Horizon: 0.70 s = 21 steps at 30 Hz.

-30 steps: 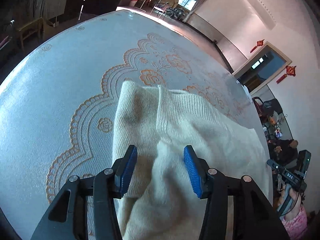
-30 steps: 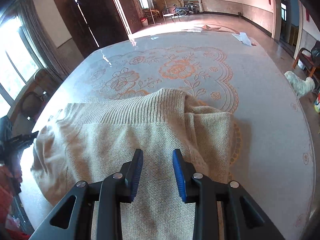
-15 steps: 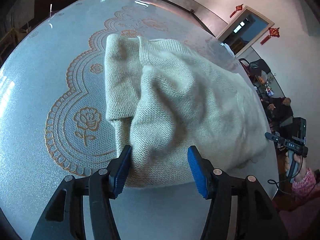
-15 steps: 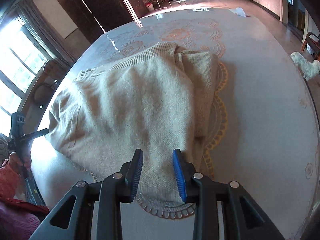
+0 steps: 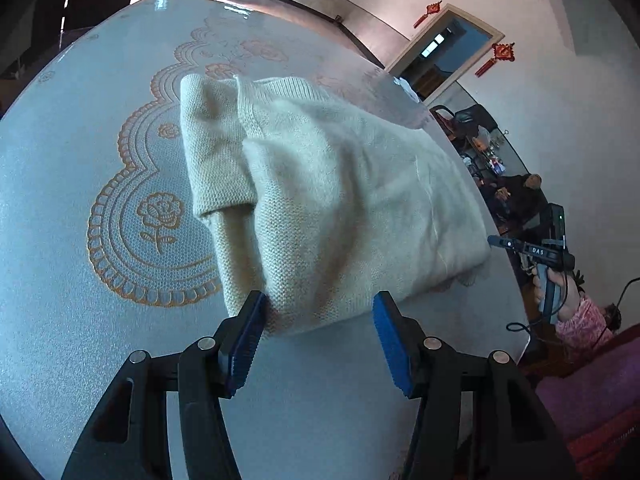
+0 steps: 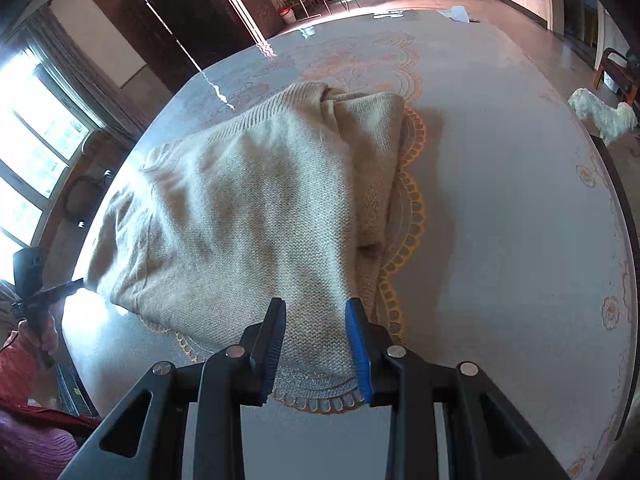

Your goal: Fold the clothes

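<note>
A folded cream knitted sweater [image 5: 328, 200] lies on the round table with its pale blue, orange-flowered cloth [image 5: 80, 160]; the left gripper [image 5: 320, 340] points down at its near edge, blue-padded fingers wide apart, gripping nothing. The right gripper [image 6: 316, 344] angles down over the other near corner; its fingers stand apart either side of the knit, not pinching it.

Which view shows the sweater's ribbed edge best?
The right wrist view: the cream knit sweater shows its ribbed band running clearly along the far edge. The left wrist view shows that band only as a short, blurred strip.
</note>
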Each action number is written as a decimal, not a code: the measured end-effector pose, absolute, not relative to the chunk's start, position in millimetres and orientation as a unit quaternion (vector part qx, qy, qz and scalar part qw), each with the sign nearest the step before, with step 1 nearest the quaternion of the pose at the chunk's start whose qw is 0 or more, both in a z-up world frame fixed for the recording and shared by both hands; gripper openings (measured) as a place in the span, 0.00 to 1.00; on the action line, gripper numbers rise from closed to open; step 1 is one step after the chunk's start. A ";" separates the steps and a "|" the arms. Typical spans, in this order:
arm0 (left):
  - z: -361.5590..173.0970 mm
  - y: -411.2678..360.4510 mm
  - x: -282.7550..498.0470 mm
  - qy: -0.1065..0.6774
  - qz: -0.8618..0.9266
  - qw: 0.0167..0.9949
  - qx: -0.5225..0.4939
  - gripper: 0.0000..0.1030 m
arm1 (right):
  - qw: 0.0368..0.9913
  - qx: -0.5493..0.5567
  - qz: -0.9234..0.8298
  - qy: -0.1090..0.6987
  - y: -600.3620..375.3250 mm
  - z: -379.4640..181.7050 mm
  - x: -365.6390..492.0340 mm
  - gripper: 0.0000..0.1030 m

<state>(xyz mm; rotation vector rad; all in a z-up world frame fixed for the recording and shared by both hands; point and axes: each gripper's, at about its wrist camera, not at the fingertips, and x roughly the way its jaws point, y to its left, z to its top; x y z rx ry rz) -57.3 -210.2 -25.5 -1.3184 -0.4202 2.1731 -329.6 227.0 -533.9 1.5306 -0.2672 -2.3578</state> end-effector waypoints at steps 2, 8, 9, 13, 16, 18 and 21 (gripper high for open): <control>-26.8 -205.5 -65.3 -0.168 0.816 0.275 -0.480 0.55 | 0.151 0.544 -0.821 -0.087 224.0 -539.3 -333.3 0.30; -40.7 -171.8 -81.2 -0.146 0.806 0.292 -0.494 0.54 | 0.158 0.542 -0.818 -0.107 223.0 -540.5 -338.6 0.08; -38.7 -172.2 -76.8 -0.136 0.805 0.303 -0.491 0.49 | 0.162 0.539 -0.819 -0.112 224.0 -537.4 -338.8 0.07; -23.4 -178.7 -64.1 -0.131 0.808 0.332 -0.469 0.31 | 0.177 0.520 -0.826 -0.127 228.9 -519.2 -333.4 0.04; -18.4 -191.0 -55.4 -0.133 0.810 0.333 -0.464 0.27 | 0.187 0.506 -0.827 -0.157 238.8 -504.2 -324.1 0.04; -23.3 -195.2 -50.1 -0.132 0.810 0.323 -0.472 0.27 | 0.195 0.502 -0.826 -0.168 243.2 -498.4 -321.5 0.04; -36.5 -198.2 -42.6 -0.134 0.806 0.306 -0.488 0.27 | 0.196 0.509 -0.820 -0.171 246.4 -505.2 -309.5 0.04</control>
